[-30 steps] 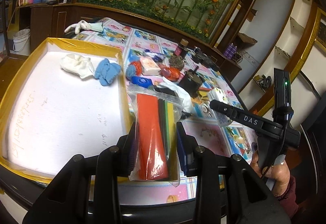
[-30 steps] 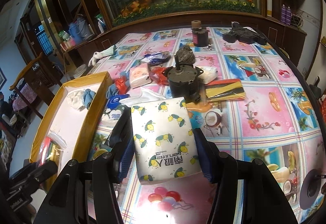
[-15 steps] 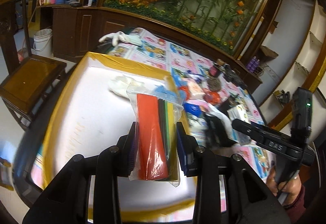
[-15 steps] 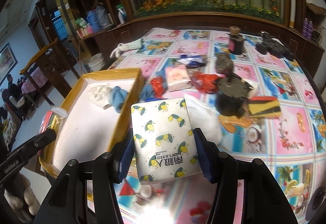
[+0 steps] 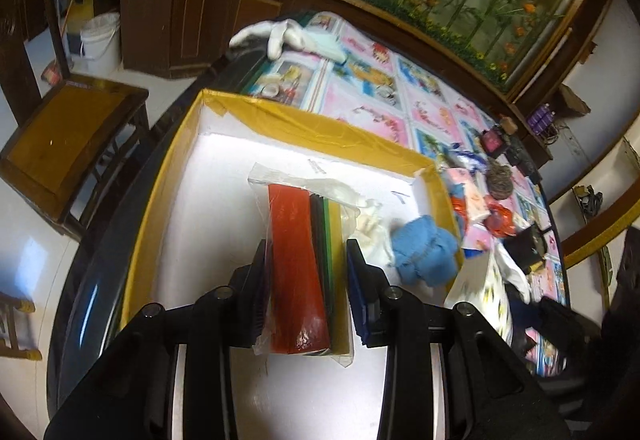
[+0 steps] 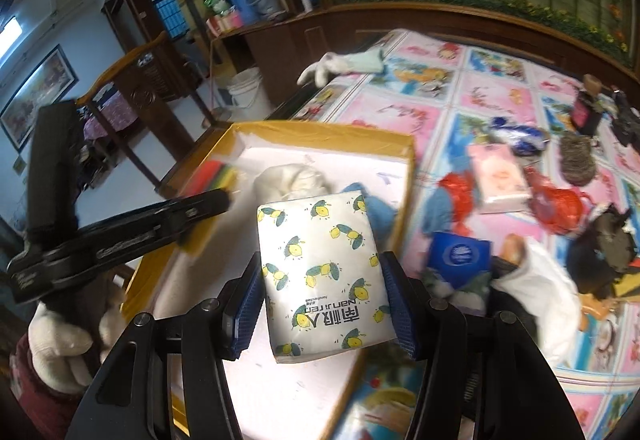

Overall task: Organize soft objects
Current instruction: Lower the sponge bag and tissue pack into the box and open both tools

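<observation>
Flower-print tablecloth (image 5: 384, 108) below, with a yellow-rimmed white tray (image 5: 320, 128) at one end. Grips with the left gripper (image 5: 307, 256) a clear bag of coloured sheets (image 5: 294, 260), red sheet outermost: tongs narrow, pads pressed on both flat sides of the bag. Clamps with the right gripper (image 6: 322, 268) a lemon-print tissue pack (image 6: 320, 260): tongs at middling width, pads tight against the pack's two long edges.

Both grips the same as a second ago; only the places differ. Back then, bag above the tray's rim and tissue pack out over the tablecloth beside the tray. Now bag well inside, above the white floor, and tissue pack across the rim too, above the tray's near half. Neither load down yet: both clear of the floor, so far as the blur allows.

Already in the tray, at its far corner: a white cloth (image 5: 370, 228) and a blue cloth (image 5: 424, 256), touching each other, just beside the bag's far end.

Probably the carry almost over and the release next. Room for both on bare floor short of the cloths. Worth watching: two grippers close together over one tray, and a slippery bag liable to slide on landing.

Plenty left outside afterwards: pink tissue pack (image 6: 500, 176), red plastic bag (image 6: 556, 200), blue packet (image 6: 460, 256), among harder things.
</observation>
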### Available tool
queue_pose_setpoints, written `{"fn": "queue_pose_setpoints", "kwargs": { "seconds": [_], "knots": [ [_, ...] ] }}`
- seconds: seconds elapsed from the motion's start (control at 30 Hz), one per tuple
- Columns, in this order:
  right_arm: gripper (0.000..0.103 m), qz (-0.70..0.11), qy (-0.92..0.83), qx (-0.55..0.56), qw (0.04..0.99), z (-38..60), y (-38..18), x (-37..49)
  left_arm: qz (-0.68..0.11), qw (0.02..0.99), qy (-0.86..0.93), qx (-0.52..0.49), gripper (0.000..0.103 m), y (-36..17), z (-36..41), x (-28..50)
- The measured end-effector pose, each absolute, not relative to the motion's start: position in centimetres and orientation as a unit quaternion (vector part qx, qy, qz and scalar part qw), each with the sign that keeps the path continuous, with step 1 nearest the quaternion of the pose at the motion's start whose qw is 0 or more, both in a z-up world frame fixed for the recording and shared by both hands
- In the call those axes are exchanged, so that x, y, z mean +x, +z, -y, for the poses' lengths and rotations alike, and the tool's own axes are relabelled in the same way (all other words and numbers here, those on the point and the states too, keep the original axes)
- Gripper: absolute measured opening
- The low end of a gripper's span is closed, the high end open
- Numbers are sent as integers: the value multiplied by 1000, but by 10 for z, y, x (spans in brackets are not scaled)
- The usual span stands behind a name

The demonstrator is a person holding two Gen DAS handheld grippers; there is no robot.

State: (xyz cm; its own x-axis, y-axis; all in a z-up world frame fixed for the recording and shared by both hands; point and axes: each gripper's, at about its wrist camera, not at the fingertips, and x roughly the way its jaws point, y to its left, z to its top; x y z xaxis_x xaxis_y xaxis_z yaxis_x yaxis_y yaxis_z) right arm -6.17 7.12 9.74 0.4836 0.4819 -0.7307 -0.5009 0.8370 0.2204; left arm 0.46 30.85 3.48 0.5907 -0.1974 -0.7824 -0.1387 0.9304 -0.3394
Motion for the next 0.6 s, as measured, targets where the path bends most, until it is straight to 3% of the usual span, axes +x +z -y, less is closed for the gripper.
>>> {"fn": "queue_pose_setpoints", "kwargs": {
  "seconds": [0.17,0.37,0.47,0.57,0.6],
  "knots": [
    [55,-454,285,-25,844,-99,75,-35,-456,870,22,-188,32,25,-317,24],
    [57,-473,256,-31,843,-120,62,4,-450,862,22,-231,41,22,-333,31],
    [64,-476,260,-19,840,-126,60,12,-443,860,18,-251,45,28,-335,19],
    [83,-459,262,-8,849,-122,65,8,-418,873,33,-248,55,40,-331,-3],
    [83,-451,262,-6,853,-116,69,2,-407,880,36,-242,58,45,-326,-11]
  ]
}}
